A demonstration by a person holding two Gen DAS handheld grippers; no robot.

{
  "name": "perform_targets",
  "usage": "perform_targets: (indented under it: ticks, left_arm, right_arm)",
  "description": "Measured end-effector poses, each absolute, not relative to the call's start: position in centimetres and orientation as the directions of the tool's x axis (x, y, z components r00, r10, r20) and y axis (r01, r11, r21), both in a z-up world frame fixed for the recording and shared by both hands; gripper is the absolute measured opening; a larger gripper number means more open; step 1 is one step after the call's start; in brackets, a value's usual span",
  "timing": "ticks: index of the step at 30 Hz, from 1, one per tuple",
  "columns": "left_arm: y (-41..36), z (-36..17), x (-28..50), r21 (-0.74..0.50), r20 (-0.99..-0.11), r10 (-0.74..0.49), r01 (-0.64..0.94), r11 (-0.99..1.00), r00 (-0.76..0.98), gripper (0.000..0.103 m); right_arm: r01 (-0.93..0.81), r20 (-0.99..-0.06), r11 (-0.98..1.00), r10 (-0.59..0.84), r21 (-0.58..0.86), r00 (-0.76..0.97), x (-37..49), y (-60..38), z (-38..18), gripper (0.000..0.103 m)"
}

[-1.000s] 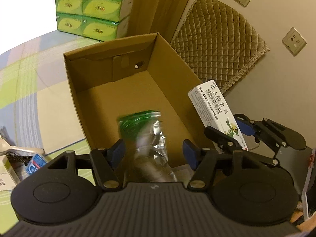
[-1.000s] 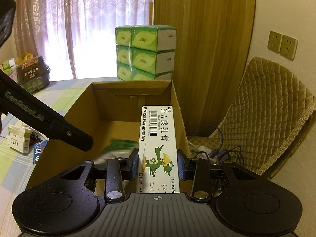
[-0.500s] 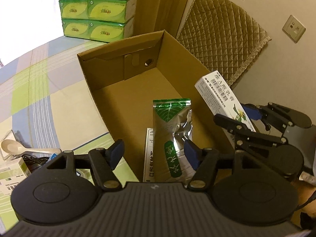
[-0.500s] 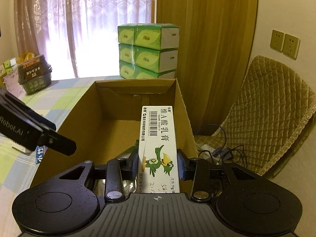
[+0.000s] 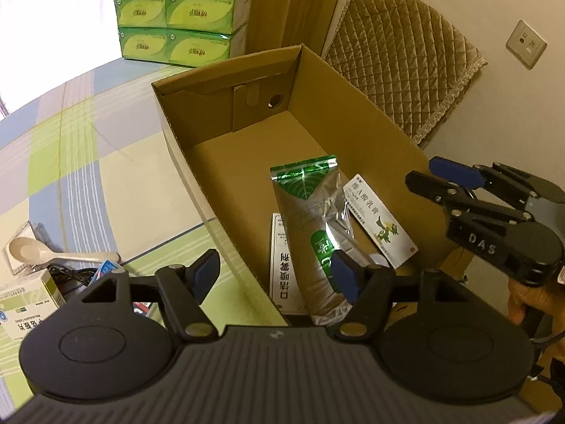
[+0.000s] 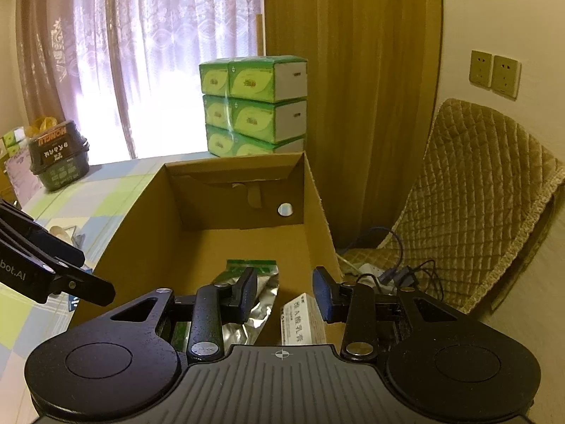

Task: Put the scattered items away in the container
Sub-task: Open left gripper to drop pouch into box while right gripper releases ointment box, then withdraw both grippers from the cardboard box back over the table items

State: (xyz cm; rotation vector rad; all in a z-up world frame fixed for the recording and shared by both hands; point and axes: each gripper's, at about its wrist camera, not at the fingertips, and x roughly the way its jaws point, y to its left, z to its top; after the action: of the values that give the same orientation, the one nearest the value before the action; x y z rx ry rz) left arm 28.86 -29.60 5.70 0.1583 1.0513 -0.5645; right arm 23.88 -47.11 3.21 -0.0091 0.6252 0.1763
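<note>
An open cardboard box (image 5: 197, 162) (image 6: 141, 226) stands on the checked cloth. Inside it lie a silver-green foil pouch (image 5: 310, 219) (image 6: 261, 293), a white ointment carton with a green bird (image 5: 381, 222) (image 6: 302, 318) and another white carton (image 5: 282, 265). My left gripper (image 5: 275, 275) is open above the box's near left wall, nothing between its fingers. My right gripper (image 6: 284, 295) (image 5: 438, 176) is open over the box's near right corner, the ointment carton lying loose below it.
On the cloth left of the box lie a beige spoon (image 5: 46, 252), a green-white medicine box (image 5: 24, 304), black cable and a blue packet. Stacked green tissue packs (image 5: 176, 10) (image 6: 254, 106) stand behind the box. A quilted chair (image 6: 476, 190) with cables is at the right. A dark tub (image 6: 58, 155) sits far left.
The right gripper opened and the ointment carton dropped into the box beside the pouch. The foil pouch, falling a second ago, now lies still. The left gripper drew back and left.
</note>
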Motion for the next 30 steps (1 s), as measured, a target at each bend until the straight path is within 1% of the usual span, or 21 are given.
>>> perform_targets:
  ticks: [7, 11, 17, 18, 19, 20, 25, 30]
  left_arm:
    - [-28.7, 6.1, 27.3, -0.134, -0.848, -0.369, 0.519, 0.844, 0.380, 0.068]
    - [-27.7, 6.4, 26.1, -0.129, -0.843, -0.369, 0.518, 0.845, 0.392, 0.074]
    - [-25.5, 6.4, 23.8, -0.122, -0.840, -0.359, 0.502, 0.856, 0.407, 0.078]
    - [-25.0, 6.3, 23.4, -0.121, -0.839, -0.357, 0.499, 0.858, 0.411, 0.079]
    - [-24.6, 6.3, 22.9, -0.117, -0.838, -0.354, 0.496, 0.860, 0.416, 0.079]
    - [-24.2, 6.3, 22.4, -0.114, -0.836, -0.352, 0.494, 0.862, 0.421, 0.081]
    - [-22.2, 6.2, 20.0, -0.085, -0.825, -0.336, 0.488, 0.869, 0.455, 0.089]
    - [-20.3, 5.8, 17.9, -0.070, -0.820, -0.321, 0.473, 0.879, 0.475, 0.100]
  right_arm:
    - [-0.159, -0.577, 0.986, 0.162, 0.055, 0.800, 22.2, -47.1, 3.8, 0.041]
    - [-0.170, -0.578, 0.984, 0.170, 0.055, 0.798, 21.1, -46.6, 4.0, 0.041]
    - [-0.178, -0.592, 0.981, 0.187, 0.074, 0.784, 19.4, -45.8, 4.1, 0.042]
    - [-0.181, -0.595, 0.981, 0.190, 0.075, 0.781, 19.0, -45.6, 4.1, 0.055]
    - [-0.181, -0.594, 0.981, 0.190, 0.076, 0.782, 18.7, -45.4, 4.1, 0.079]
    - [-0.176, -0.586, 0.981, 0.187, 0.075, 0.788, 18.3, -45.2, 4.1, 0.082]
    - [-0.200, -0.582, 0.976, 0.209, 0.079, 0.786, 16.4, -43.9, 4.3, 0.082]
    - [-0.217, -0.585, 0.972, 0.227, 0.089, 0.778, 14.8, -42.5, 4.3, 0.082]
